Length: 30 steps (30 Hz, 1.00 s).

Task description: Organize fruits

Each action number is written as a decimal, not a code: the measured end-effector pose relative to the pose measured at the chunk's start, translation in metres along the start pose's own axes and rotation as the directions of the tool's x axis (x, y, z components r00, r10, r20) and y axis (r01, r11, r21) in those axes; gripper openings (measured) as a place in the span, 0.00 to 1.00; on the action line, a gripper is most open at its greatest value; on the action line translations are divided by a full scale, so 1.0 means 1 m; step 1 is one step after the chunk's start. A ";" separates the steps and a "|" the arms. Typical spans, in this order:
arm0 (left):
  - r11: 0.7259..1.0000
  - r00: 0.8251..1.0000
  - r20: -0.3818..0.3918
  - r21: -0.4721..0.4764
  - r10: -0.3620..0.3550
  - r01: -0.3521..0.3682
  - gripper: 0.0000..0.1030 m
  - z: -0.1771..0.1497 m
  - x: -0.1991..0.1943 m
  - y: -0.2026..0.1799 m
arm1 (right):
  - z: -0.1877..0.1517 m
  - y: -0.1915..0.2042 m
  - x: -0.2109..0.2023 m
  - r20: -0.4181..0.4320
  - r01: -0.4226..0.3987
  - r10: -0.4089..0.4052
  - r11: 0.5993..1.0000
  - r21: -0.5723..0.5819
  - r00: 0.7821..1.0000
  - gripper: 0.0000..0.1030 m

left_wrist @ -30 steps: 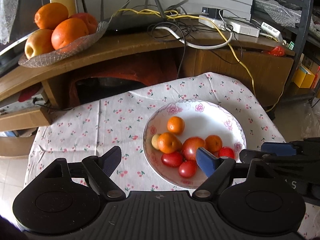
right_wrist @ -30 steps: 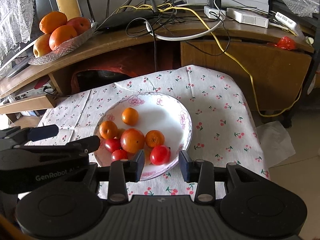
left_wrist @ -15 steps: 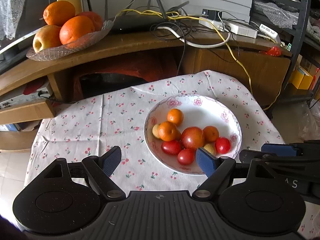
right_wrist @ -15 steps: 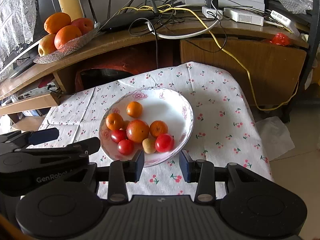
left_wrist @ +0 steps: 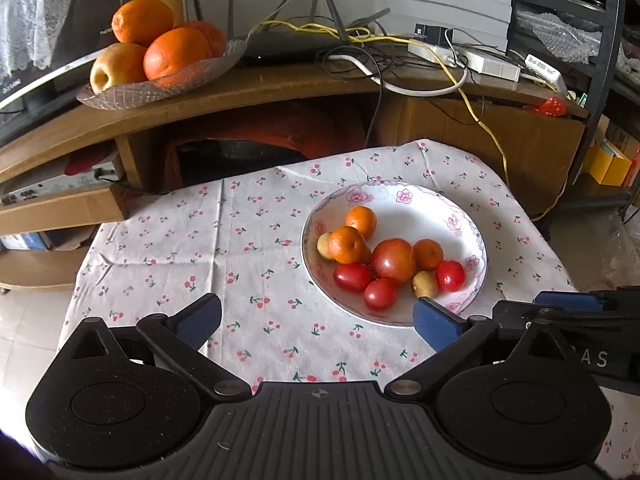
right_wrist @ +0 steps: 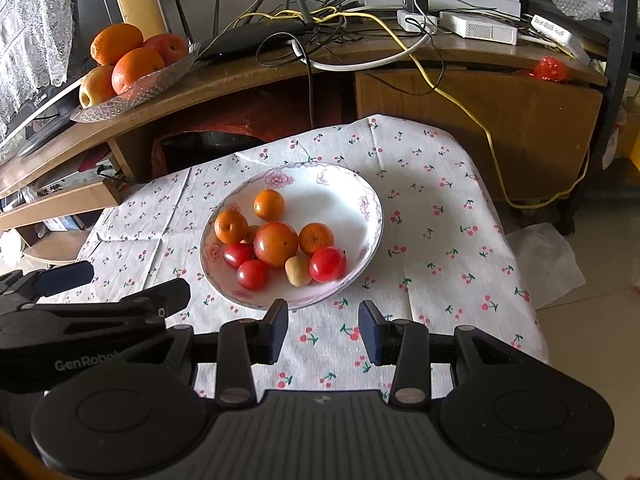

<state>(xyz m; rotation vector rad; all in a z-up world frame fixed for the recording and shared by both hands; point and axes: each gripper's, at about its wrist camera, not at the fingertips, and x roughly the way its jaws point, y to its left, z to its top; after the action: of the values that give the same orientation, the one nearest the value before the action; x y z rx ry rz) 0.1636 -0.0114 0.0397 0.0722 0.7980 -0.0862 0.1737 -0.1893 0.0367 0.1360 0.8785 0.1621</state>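
Note:
A white floral plate [left_wrist: 460, 216] [right_wrist: 360, 200] on the cherry-print tablecloth holds several small fruits: oranges [left_wrist: 361, 221] [right_wrist: 269, 204], a big red-orange tomato [left_wrist: 393, 259] [right_wrist: 276, 243], red cherry tomatoes [left_wrist: 450, 275] [right_wrist: 327, 264] and small tan fruits [left_wrist: 425, 283] [right_wrist: 297, 270]. My left gripper [left_wrist: 316, 318] is open, wide, just short of the plate's near-left side, holding nothing. My right gripper [right_wrist: 323, 322] is open and empty, just in front of the plate's near rim. Each gripper shows at the edge of the other's view.
A glass dish [left_wrist: 160, 84] [right_wrist: 132, 92] of large oranges and apples sits on the wooden shelf behind the table. A router [left_wrist: 296, 46], cables and power strips [right_wrist: 478, 26] crowd the shelf. A yellow cable [right_wrist: 492, 148] hangs down on the right. White paper [right_wrist: 548, 264] lies on the floor.
Both grippers have pulled back and up from the plate, so it now lies farther ahead. The small tan fruit by the red tomato has come into view. Jaws stayed open.

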 end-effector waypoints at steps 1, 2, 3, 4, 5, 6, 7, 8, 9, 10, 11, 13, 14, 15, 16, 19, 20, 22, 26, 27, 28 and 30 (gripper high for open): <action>1.000 1.000 -0.001 0.000 -0.001 0.001 1.00 -0.002 -0.001 0.000 | -0.002 0.000 -0.001 0.000 0.000 0.000 1.000 0.000 1.000 0.38; 1.000 1.000 -0.003 0.002 -0.002 0.002 1.00 -0.004 -0.002 0.000 | -0.004 0.000 -0.002 0.000 0.000 0.000 1.000 0.000 1.000 0.38; 1.000 1.000 -0.004 0.003 -0.001 0.001 1.00 -0.006 -0.003 0.000 | -0.006 0.000 -0.004 -0.001 -0.001 0.001 1.000 -0.001 1.000 0.38; 1.000 1.000 -0.005 0.006 0.001 -0.001 1.00 -0.007 -0.004 -0.001 | -0.008 0.000 -0.005 -0.001 -0.002 0.002 1.000 -0.001 1.000 0.39; 1.000 1.000 -0.005 0.009 0.005 -0.005 1.00 -0.009 -0.005 -0.001 | -0.010 0.001 -0.006 -0.002 -0.003 0.003 1.000 -0.001 1.000 0.39; 1.000 1.000 -0.004 0.012 0.009 -0.009 1.00 -0.011 -0.007 -0.002 | -0.012 0.001 -0.008 -0.002 -0.004 0.004 1.000 -0.001 1.000 0.39; 1.000 1.000 -0.003 0.016 0.016 -0.016 1.00 -0.012 -0.009 -0.002 | -0.014 0.001 -0.009 -0.002 -0.006 0.006 1.000 -0.001 1.000 0.39; 1.000 1.000 -0.002 0.020 0.023 -0.023 1.00 -0.014 -0.010 -0.003 | -0.016 0.001 -0.011 -0.002 -0.007 0.007 1.000 0.001 1.000 0.39; 0.999 1.000 -0.001 0.025 0.029 -0.029 1.00 -0.016 -0.012 -0.004 | -0.018 0.002 -0.013 -0.002 -0.008 0.008 1.000 0.003 1.000 0.39; 0.999 0.999 -0.001 0.030 0.034 -0.034 1.00 -0.017 -0.013 -0.005 | -0.020 0.002 -0.015 -0.001 -0.009 0.009 1.000 0.005 1.000 0.39; 0.999 0.999 -0.002 0.035 0.038 -0.038 1.00 -0.019 -0.015 -0.005 | -0.023 0.002 -0.017 0.000 -0.010 0.010 1.000 0.007 1.000 0.39; 0.998 0.999 -0.007 0.049 0.046 -0.045 1.00 -0.023 -0.017 -0.007 | -0.027 0.002 -0.021 0.001 -0.013 0.013 1.000 0.012 1.000 0.40; 0.997 0.999 -0.012 0.060 0.052 -0.052 1.00 -0.025 -0.018 -0.009 | -0.030 0.002 -0.023 0.002 -0.014 0.014 1.000 0.014 1.000 0.40; 0.996 0.998 -0.016 0.071 0.060 -0.059 1.00 -0.027 -0.019 -0.011 | -0.033 0.003 -0.025 0.003 -0.014 0.014 1.000 0.015 1.000 0.40; 0.994 0.998 -0.017 0.083 0.068 -0.066 1.00 -0.029 -0.020 -0.013 | -0.035 0.002 -0.027 0.003 -0.014 0.014 1.000 0.016 1.000 0.41; 0.992 0.997 -0.014 0.106 0.069 -0.067 1.00 -0.036 -0.025 -0.017 | -0.041 0.002 -0.032 0.004 -0.011 0.011 1.000 0.021 1.000 0.41; 0.993 0.998 -0.014 0.104 0.062 -0.061 1.00 -0.038 -0.027 -0.017 | -0.043 0.002 -0.034 0.006 -0.009 0.009 1.000 0.024 1.000 0.41; 0.994 0.999 -0.020 0.096 0.046 -0.044 1.00 -0.041 -0.030 -0.016 | -0.047 0.001 -0.038 0.009 -0.011 0.010 0.999 0.032 1.000 0.41; 0.995 0.999 -0.017 0.095 0.038 -0.036 1.00 -0.046 -0.038 -0.017 | -0.054 0.000 -0.046 0.013 -0.013 0.012 0.999 0.044 1.000 0.42; 0.995 0.999 -0.016 0.095 0.038 -0.036 1.00 -0.047 -0.040 -0.018 | -0.056 0.000 -0.048 0.014 -0.013 0.013 0.999 0.045 1.000 0.42; 0.995 0.999 -0.015 0.095 0.038 -0.036 1.00 -0.048 -0.041 -0.018 | -0.058 0.000 -0.050 0.015 -0.013 0.013 0.999 0.046 1.000 0.42; 0.995 0.999 -0.018 0.094 0.036 -0.034 1.00 -0.050 -0.043 -0.018 | -0.062 0.002 -0.054 0.015 -0.013 0.012 0.999 0.046 1.000 0.42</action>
<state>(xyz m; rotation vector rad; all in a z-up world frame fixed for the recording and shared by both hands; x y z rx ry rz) 0.0962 -0.0222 0.0351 0.1758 0.8123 -0.0901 0.0919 -0.1951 0.0381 0.1860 0.8670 0.1524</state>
